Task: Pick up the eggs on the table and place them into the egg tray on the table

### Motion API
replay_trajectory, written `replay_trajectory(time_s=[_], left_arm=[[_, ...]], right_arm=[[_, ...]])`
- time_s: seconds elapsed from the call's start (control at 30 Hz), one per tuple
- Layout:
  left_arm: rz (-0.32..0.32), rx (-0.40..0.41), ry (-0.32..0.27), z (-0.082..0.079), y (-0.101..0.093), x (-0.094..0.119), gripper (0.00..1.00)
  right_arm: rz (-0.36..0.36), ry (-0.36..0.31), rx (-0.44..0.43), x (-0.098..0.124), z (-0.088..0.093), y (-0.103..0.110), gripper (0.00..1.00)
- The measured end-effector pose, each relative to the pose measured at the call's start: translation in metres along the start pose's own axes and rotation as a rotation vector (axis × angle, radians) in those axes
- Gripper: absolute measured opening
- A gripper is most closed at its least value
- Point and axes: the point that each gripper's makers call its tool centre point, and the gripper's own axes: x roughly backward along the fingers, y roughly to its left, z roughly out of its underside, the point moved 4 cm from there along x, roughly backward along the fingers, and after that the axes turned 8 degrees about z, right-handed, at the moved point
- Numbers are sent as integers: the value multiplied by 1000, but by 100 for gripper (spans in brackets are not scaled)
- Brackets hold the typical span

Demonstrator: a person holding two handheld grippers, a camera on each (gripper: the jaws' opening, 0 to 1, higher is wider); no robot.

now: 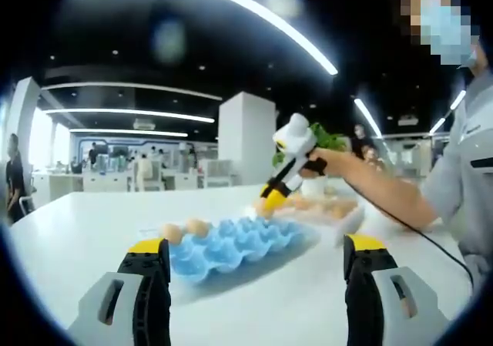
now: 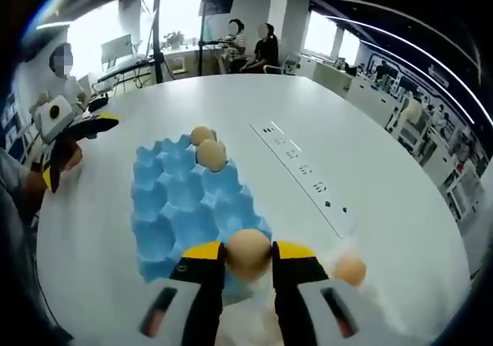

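Right gripper (image 2: 248, 255) pinching a tan egg (image 2: 248, 252) at the near edge of the blue egg tray (image 2: 185, 203); left gripper (image 1: 258, 265) spread.

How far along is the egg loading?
Done: two eggs sit in the far end of the blue tray. In hand: the right tool is shut on a third egg over the tray's near end. Left: at least one loose egg on the table. The left tool is open.

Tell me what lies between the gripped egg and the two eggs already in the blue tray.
In the right gripper view, only empty cups of the blue plastic egg tray separate the tan egg in the right gripper from the two seated eggs.
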Motion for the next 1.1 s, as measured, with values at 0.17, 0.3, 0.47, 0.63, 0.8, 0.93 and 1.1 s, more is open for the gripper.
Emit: replay_trajectory(time_s=[0.17,0.3,0.47,0.63,0.8,0.93,1.1], left_arm=[[0,-1,3,1,-1,0,95],[-2,-2,6,1,-1,0,95],[-2,-2,6,1,-2,0,95],[-2,-2,8,2,-2,0,95],[-2,-1,9,2,-2,0,95],[-3,-1,10,2,-1,0,95],[-3,-2,11,2,-1,0,95]], right_arm=[[13,-21,7,-1,-5,3,25],[23,-49,14,-2,-11,4,26],[17,-62,17,-6,-15,8,25],[23,-82,25,-9,-19,12,25],[18,-104,25,-13,-24,15,25],[16,-120,20,-15,-26,16,25],[-10,-160,4,-16,-33,22,25]])
